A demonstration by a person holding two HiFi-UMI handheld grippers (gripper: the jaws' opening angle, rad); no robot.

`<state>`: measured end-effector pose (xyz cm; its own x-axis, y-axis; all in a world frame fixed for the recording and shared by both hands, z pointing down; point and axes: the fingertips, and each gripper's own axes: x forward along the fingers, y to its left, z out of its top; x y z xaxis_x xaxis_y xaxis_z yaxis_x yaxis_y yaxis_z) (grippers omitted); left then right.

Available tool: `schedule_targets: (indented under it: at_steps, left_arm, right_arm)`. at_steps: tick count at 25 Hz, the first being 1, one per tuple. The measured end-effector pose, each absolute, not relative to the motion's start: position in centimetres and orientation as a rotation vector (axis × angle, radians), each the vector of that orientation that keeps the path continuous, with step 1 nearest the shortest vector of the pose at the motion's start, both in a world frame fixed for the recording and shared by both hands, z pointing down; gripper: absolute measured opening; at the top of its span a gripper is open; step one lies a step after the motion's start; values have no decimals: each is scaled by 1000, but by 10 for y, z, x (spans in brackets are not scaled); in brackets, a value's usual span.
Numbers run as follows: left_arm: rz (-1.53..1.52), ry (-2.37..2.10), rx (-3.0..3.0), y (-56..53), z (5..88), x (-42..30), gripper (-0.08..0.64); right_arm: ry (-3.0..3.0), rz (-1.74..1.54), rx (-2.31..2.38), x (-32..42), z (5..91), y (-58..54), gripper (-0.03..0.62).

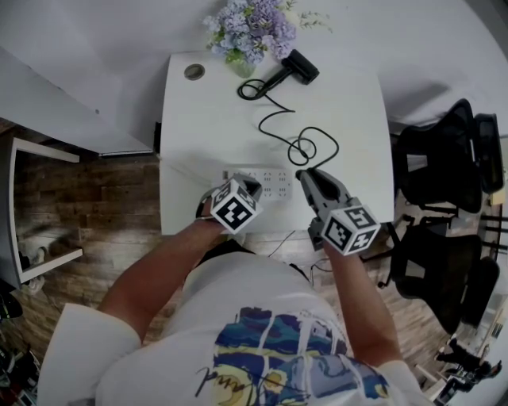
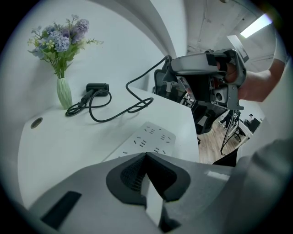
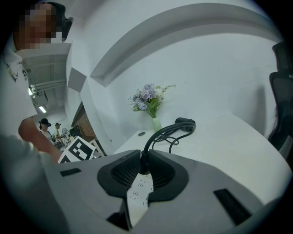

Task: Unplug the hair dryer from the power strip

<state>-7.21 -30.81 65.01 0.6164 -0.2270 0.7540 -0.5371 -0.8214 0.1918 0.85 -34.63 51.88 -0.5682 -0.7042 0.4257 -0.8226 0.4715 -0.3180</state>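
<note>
Clenched in the left tongs (image 2: 145, 157): end of the white rectangular power strip (image 2: 153, 138) on the white tabletop (image 2: 64, 137). Grasped in the right tongs (image 3: 143, 157), above the strip: black cord plug (image 3: 143, 163). Lying beside purple flowers (image 1: 251, 24): black hair dryer (image 1: 298, 67).

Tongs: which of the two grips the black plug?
The right tongs, clamped on the black plug; the left tongs pinch the white power strip instead.

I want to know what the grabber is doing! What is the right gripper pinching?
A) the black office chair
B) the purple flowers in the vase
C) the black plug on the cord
C: in the right gripper view, the right gripper has its jaws closed on the black plug, where the black cord rises from the flat white plastic power strip.
</note>
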Motion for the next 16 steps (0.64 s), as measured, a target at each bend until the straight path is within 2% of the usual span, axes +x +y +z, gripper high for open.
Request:
schedule_targets:
  at_steps: [16]
  left_arm:
    - [1062,-613,2451,-310,649,-71,2]
  right_arm:
    - [-2491,805,1353,13,527,-344,55]
